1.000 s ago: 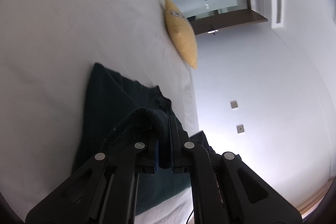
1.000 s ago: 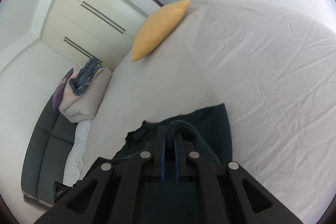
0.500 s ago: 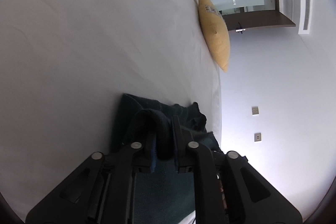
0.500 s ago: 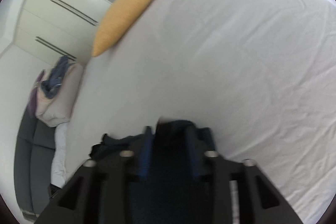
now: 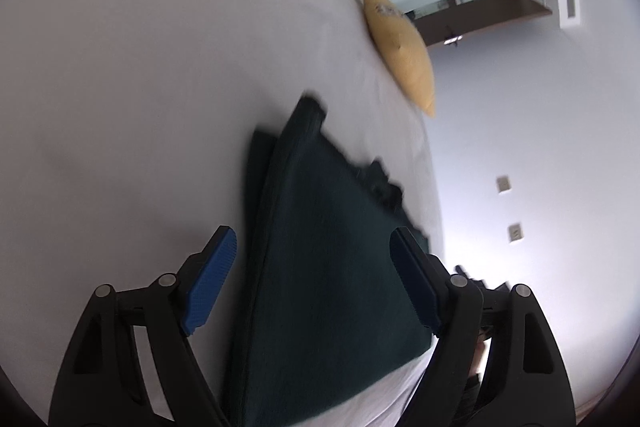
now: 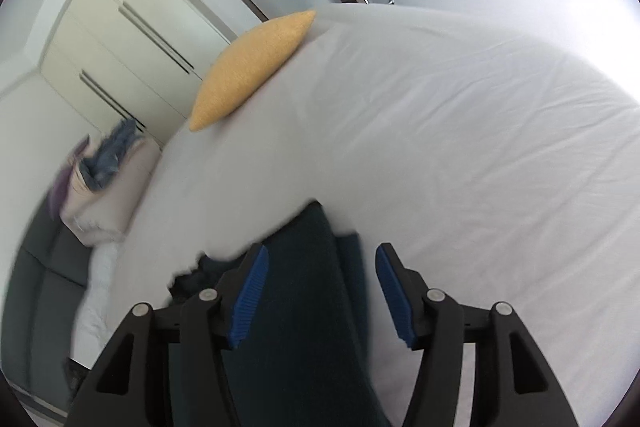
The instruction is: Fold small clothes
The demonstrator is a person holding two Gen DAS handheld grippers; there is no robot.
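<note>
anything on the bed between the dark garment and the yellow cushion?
Nothing: bare white sheet between dark garment and yellow cushion; clearest in the right wrist view.

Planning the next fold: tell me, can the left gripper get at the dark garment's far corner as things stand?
Probably yes. The left gripper is open over the dark garment, and nothing lies between it and the far corner on the white bed.

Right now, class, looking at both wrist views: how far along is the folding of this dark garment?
Done: the dark green garment lies on the white bed with one layer doubled over another, its edges stacked. In hand: nothing; the left gripper and right gripper have just been opening, their pads clear of the cloth below. Left: possibly another fold or smoothing; the blur hides how neat it is.
</note>
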